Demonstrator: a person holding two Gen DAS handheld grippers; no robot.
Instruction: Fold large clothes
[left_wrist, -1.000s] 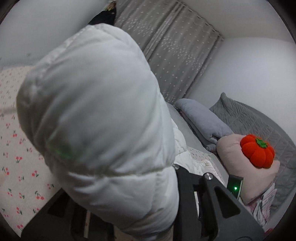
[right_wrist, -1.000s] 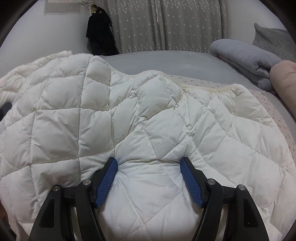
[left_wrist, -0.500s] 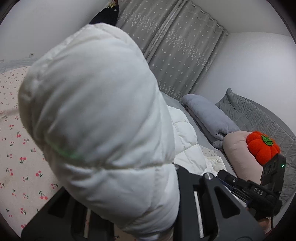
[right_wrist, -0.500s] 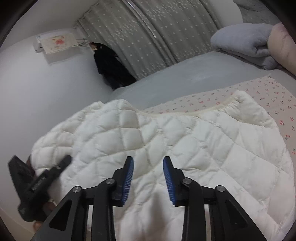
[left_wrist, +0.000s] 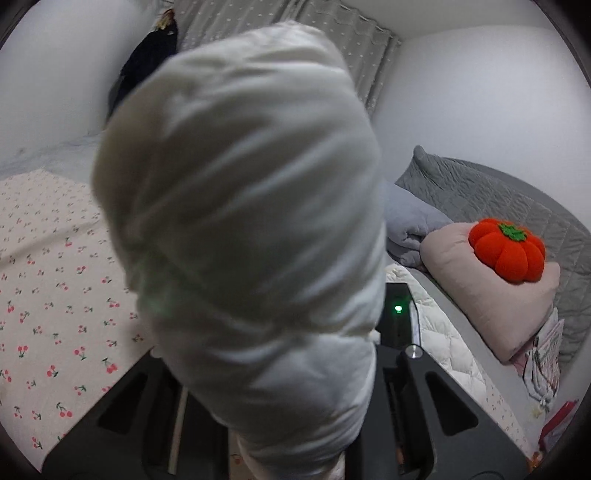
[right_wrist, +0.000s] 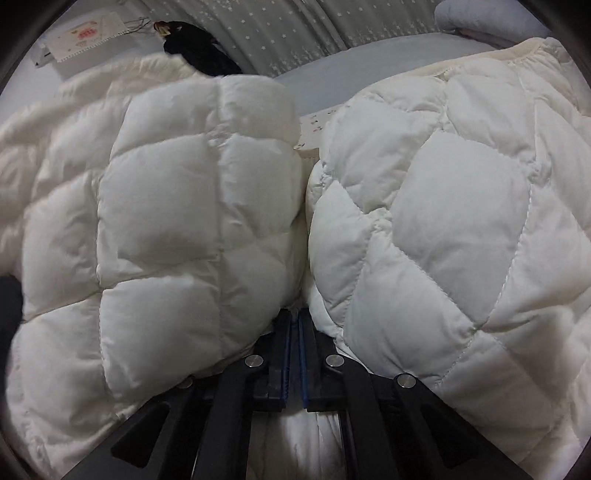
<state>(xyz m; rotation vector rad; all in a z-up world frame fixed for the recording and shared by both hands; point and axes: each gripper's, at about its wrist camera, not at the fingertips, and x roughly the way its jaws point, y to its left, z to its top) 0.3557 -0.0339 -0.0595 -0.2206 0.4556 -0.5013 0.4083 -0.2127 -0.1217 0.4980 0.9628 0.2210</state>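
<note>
A white quilted puffer jacket (right_wrist: 424, 229) fills the right wrist view, bulging in two puffy lobes either side of my right gripper (right_wrist: 294, 325). Its blue-padded jaws are pressed together on a pinch of the jacket between the lobes. In the left wrist view a thick bunched part of the same jacket (left_wrist: 243, 221) stands up out of my left gripper (left_wrist: 291, 424) and hides its fingertips; the black jaws hold the fabric. The jacket lies over a cherry-print sheet (left_wrist: 48, 295).
A pink pillow (left_wrist: 491, 306) with an orange pumpkin plush (left_wrist: 508, 249), a folded grey blanket (left_wrist: 410, 221) and a grey quilt (left_wrist: 487, 195) lie at the right. Grey curtains (right_wrist: 295, 33) and a hanging black garment (right_wrist: 199, 51) are behind.
My right gripper was open and lifted above the jacket; it has dropped into the fabric and shut on a pinch of it. My left gripper still holds its bunch and has swung.
</note>
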